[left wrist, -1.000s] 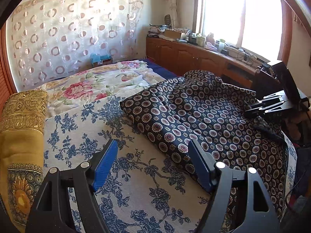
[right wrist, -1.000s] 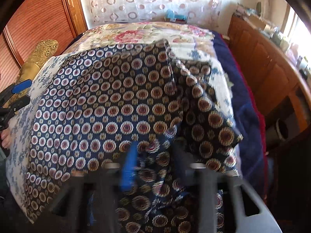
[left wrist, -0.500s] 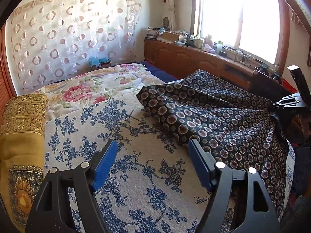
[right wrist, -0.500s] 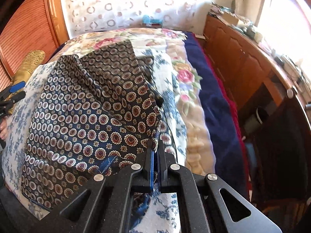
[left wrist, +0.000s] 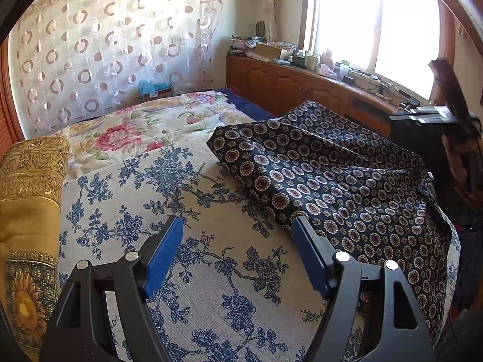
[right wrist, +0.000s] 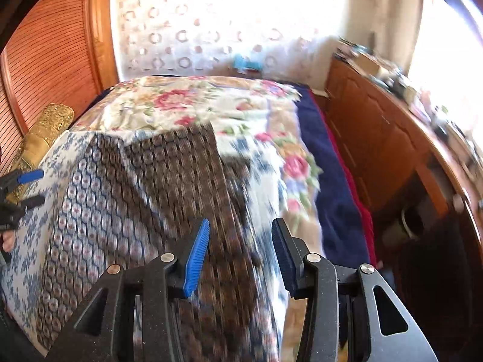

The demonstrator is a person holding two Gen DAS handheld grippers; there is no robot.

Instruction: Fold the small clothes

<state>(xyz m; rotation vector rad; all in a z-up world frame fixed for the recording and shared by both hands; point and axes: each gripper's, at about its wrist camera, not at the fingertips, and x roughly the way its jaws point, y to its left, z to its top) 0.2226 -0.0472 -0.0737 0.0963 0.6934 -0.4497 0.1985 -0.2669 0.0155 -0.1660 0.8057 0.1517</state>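
A dark navy garment with round medallion print (left wrist: 347,181) lies spread and rumpled on the right half of the bed, over a blue-floral sheet (left wrist: 181,241). It also shows, blurred, in the right wrist view (right wrist: 145,211). My left gripper (left wrist: 237,247) is open and empty, above the floral sheet just left of the garment's near edge. My right gripper (right wrist: 240,247) is open and empty above the garment's right edge. The left gripper also appears at the far left of the right wrist view (right wrist: 27,187).
A golden bolster pillow (left wrist: 27,205) lies along the bed's left side. A pink-floral quilt (left wrist: 145,129) covers the far end. Wooden cabinets (left wrist: 302,90) with clutter run under the window on the right. A dark chair (left wrist: 437,138) stands by the bed's right edge.
My right gripper was shut on the garment's edge and pulling it; it has opened, let the cloth go and lifted away. The garment has settled flatter. The left gripper has hardly moved.
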